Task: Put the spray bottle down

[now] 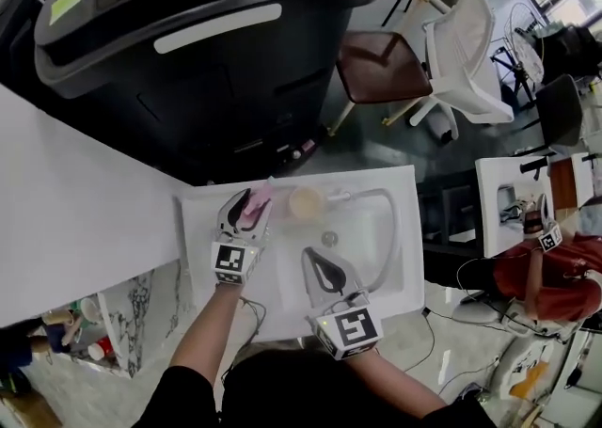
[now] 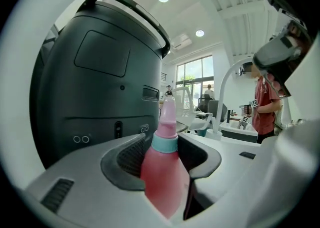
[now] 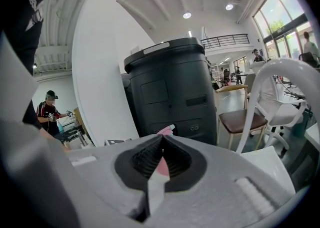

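Observation:
A pink spray bottle with a teal collar sits between the jaws of my left gripper, over the far left part of the white sink top. In the left gripper view the bottle stands upright, and both dark pads of the left gripper press on it. My right gripper hovers over the basin, a little to the right, with its jaws together and nothing in them. In the right gripper view the right gripper has its tips meeting, and the pink bottle shows just beyond them.
A large black bin stands right behind the sink top. A beige cup, a drain and a curved faucet are in the basin. A brown-seated chair and a white chair stand farther back. A person in red stands at the right.

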